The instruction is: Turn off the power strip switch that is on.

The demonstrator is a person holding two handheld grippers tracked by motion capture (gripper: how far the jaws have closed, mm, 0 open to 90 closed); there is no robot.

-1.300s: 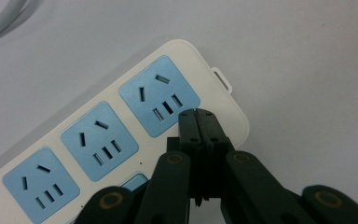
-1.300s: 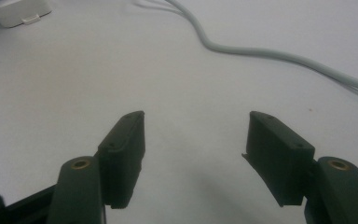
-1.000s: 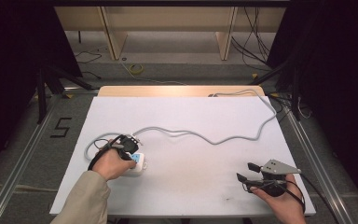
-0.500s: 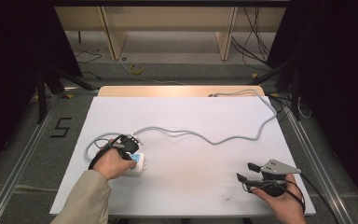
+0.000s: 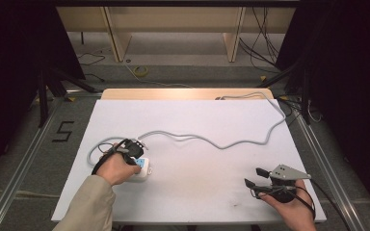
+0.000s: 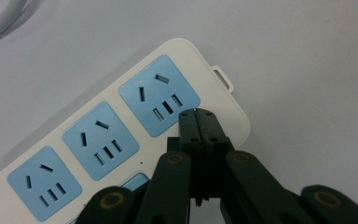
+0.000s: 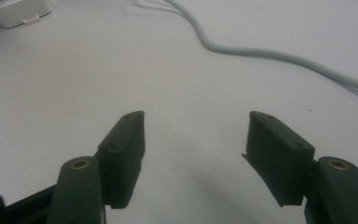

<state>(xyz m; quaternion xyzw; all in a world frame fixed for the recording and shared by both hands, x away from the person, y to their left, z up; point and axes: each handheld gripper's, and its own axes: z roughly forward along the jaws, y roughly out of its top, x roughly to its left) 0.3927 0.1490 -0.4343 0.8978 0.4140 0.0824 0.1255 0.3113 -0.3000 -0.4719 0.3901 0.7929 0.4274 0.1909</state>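
A white power strip point(image 6: 121, 121) with blue socket faces lies on the white table point(image 5: 197, 192), at the left in the high view point(image 5: 142, 168). My left gripper point(image 6: 197, 113) is shut with nothing between its jaws, its tips right over the strip's end socket; whether they touch it I cannot tell. In the high view that gripper point(image 5: 134, 150) sits under the person's left hand. The strip's grey cable point(image 5: 207, 140) snakes across the table to the far right. My right gripper point(image 7: 196, 140) is open over bare table at the front right point(image 5: 256, 179).
The grey cable point(image 7: 270, 55) runs past the right gripper's far side, and the strip's end point(image 7: 16, 11) shows at that view's top left. Wooden shelf legs point(image 5: 118, 33) and loose cables point(image 5: 260, 29) stand beyond the table's far edge. A floor mark "5" point(image 5: 63, 131) lies left.
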